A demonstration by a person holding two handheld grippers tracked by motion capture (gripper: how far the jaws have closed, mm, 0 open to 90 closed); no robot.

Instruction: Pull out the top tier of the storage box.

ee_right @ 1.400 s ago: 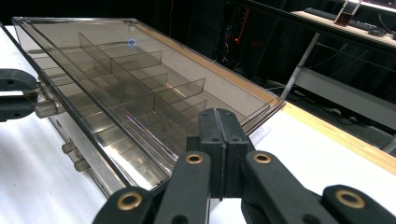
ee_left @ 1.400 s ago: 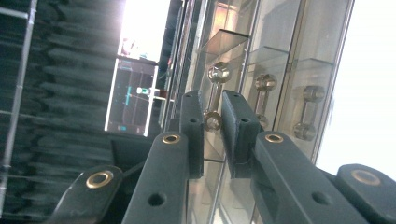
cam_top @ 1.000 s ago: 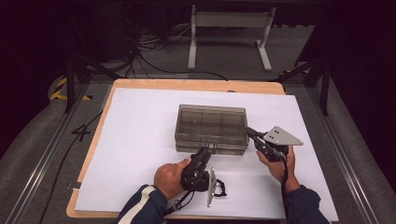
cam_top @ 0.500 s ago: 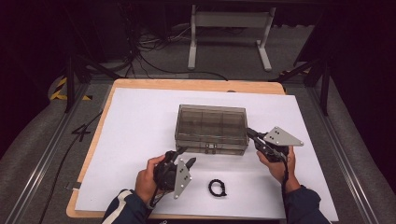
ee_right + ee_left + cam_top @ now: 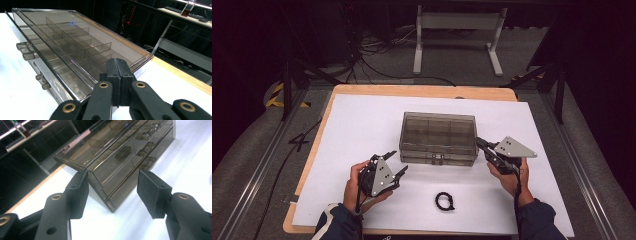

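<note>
A smoky clear compartment box (image 5: 438,137) with small front latches stands mid-table on the white sheet. My left gripper (image 5: 397,163) hovers off its front left corner, apart from it. Its jaws have just been opening and stand open with nothing between the pads. In the left gripper view the left gripper (image 5: 112,185) frames the box (image 5: 117,152) corner beyond its pads. A black ring (image 5: 444,201) lies loose on the sheet near the front edge. My right gripper (image 5: 479,143) is shut at the box's right front corner. In the right gripper view the right gripper (image 5: 117,75) is closed pad to pad, with the box (image 5: 62,42) just beyond.
The white sheet (image 5: 362,125) covers a wooden tabletop (image 5: 422,91). Behind the table, on the floor, are cables (image 5: 377,55) and a metal stand (image 5: 457,35). Yellow-black tape (image 5: 279,95) marks the floor at the left. Bare sheet lies left of and behind the box.
My left gripper has moved left, away from the black ring, which now lies alone on the sheet. Its jaws have opened wider. The right gripper has stayed put.
</note>
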